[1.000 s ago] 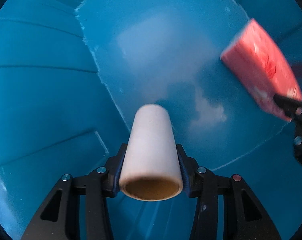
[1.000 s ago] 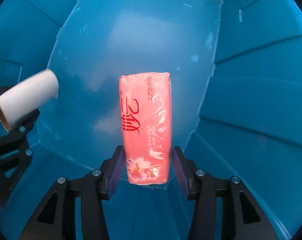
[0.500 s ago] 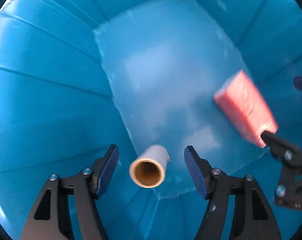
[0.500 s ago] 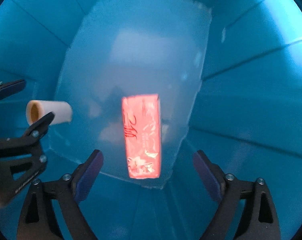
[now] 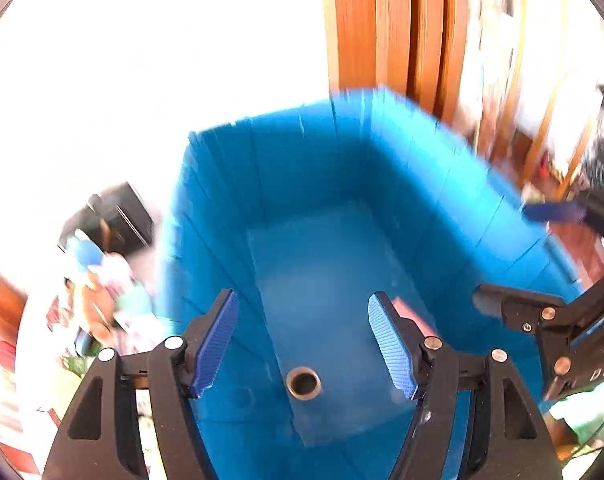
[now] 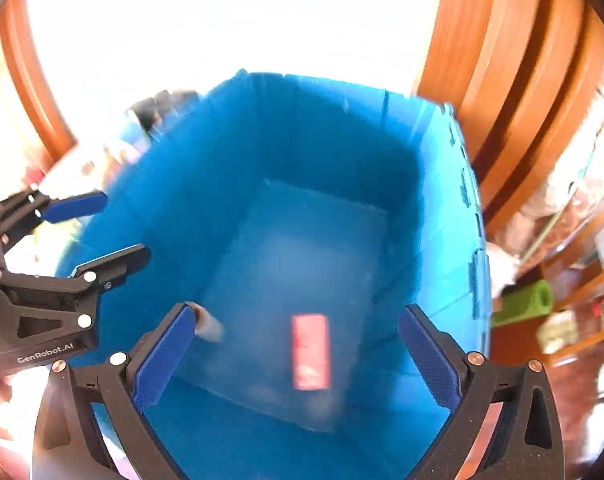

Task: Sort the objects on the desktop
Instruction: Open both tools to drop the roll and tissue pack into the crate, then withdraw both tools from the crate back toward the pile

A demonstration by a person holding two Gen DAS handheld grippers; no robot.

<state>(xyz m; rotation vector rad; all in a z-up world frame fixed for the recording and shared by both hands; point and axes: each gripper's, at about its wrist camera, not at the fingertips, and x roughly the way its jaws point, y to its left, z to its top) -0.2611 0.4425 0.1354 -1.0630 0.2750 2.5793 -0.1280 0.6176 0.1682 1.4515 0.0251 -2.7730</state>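
- Bin (image 5: 442,200): deep blue plastic container w/ ribbed walls, open top, seen from above in both wrist views. Floor is pale and scuffed.
- Cardboard roll (image 5: 303,383): rests on bin floor near the nearer end, open end facing the left cam. In right wrist view it lies at floor's left edge, partly hidden behind a finger pad.
- Pink tissue pack (image 6: 310,352): lies flat on bin floor, right of the roll and apart from it. In left wrist view only a corner shows behind the right-hand finger.
- Left gripper (image 5: 304,344): above bin, fingers apart, nothing between the pads. Roll appears in the gap but sits far below on the floor.
- Right gripper (image 6: 293,356): above bin, jaws opening, pads stand wide and clear of the pack, which lies below them on the floor.
- Surface: white tabletop (image 5: 101,120) around bin, overexposed; detail washed out.
- Clutter (image 5: 101,300): mixed small items left of bin, blurred; cannot ID individually. Dark box-like obj behind them.
- Room: orange-brown wooden frame (image 6: 502,80) behind and right of bin. Green roll (image 6: 522,304) on wooden shelving at right, blurred.
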